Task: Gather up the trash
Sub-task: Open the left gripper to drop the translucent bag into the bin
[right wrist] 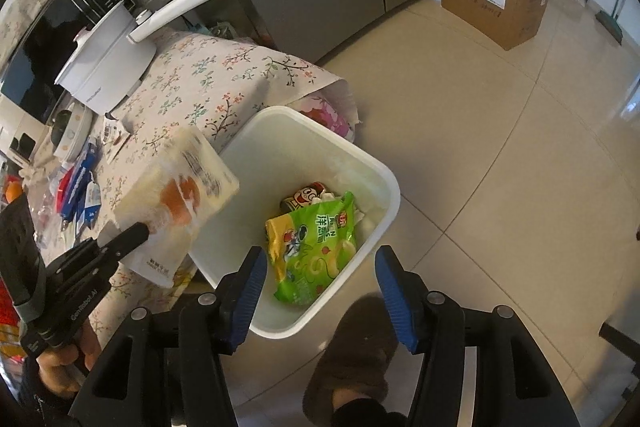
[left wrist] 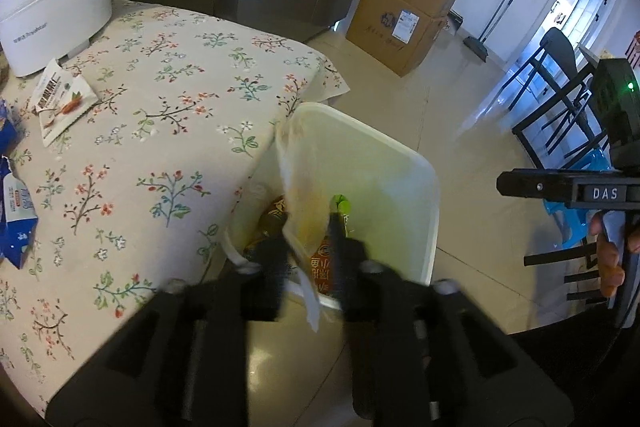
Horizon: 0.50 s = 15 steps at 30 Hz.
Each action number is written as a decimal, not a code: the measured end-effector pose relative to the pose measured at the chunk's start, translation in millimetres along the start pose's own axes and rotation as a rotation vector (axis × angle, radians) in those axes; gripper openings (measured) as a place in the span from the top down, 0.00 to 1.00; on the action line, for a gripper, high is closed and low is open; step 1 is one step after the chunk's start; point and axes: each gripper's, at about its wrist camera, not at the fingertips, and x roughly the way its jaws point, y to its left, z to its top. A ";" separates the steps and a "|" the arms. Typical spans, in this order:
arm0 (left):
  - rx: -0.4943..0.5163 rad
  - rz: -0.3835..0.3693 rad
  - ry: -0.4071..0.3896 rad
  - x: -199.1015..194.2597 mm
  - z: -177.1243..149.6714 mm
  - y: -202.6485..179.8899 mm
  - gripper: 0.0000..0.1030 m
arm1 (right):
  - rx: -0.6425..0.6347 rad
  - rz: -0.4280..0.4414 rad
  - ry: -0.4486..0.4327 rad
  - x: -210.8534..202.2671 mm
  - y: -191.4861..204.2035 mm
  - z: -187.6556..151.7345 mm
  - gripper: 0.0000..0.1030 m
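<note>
Your left claw [right wrist: 142, 229], at lower left in the right wrist view, stands part open with the pale wrapper [right wrist: 176, 199] between its fingers, over the counter [right wrist: 208, 79] edge beside the white bin [right wrist: 384, 227]. Whether the pads press it you cannot tell. Your right claw [right wrist: 320, 291] hangs open and empty above the bin, where the green packet [right wrist: 316, 247] lies.
</note>
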 end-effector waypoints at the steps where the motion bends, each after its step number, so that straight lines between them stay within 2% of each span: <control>1: 0.002 0.014 -0.003 -2.6 -0.6 0.8 0.54 | -0.002 0.000 -0.001 -0.5 0.3 0.2 0.44; 7: -0.006 0.070 -0.028 -27.0 -3.4 17.2 0.26 | -0.020 0.013 -0.022 -5.6 16.8 4.4 0.41; 10: -0.034 0.111 -0.044 -43.8 -5.7 33.3 0.21 | -0.038 0.021 -0.038 -7.9 29.2 7.2 0.36; 15: -0.093 0.196 -0.058 -72.3 -13.6 71.1 0.18 | -0.084 0.020 -0.069 -6.4 60.6 14.0 0.28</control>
